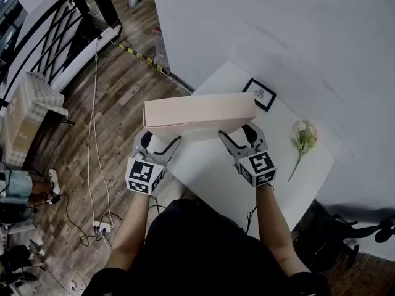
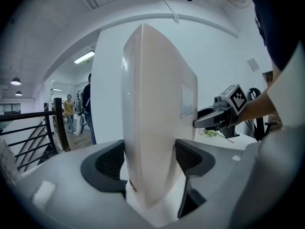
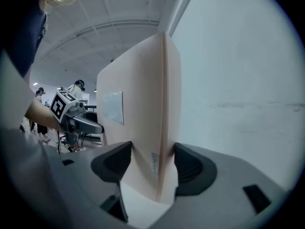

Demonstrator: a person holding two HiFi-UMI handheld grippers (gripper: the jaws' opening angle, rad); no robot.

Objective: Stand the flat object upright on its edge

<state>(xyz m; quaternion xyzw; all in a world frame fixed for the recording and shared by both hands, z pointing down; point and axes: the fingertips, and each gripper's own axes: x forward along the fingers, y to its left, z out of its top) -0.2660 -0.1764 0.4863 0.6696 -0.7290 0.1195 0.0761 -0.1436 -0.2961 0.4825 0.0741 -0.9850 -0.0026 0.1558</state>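
The flat pink box [image 1: 200, 113] is upright on its long edge over the white table [image 1: 213, 174], near its left corner. The left gripper [image 1: 162, 143] pinches its left end and the right gripper [image 1: 237, 135] its right end (jaws closed on cardboard), probably to stop it tipping.

The worktop [image 1: 210, 171] count is one. It carries one flat box [image 1: 199, 114], one framed picture [image 1: 260, 94] and one flower sprig [image 1: 303, 137]. Two grippers are present: left gripper [image 1: 162, 142], right gripper [image 1: 237, 134].
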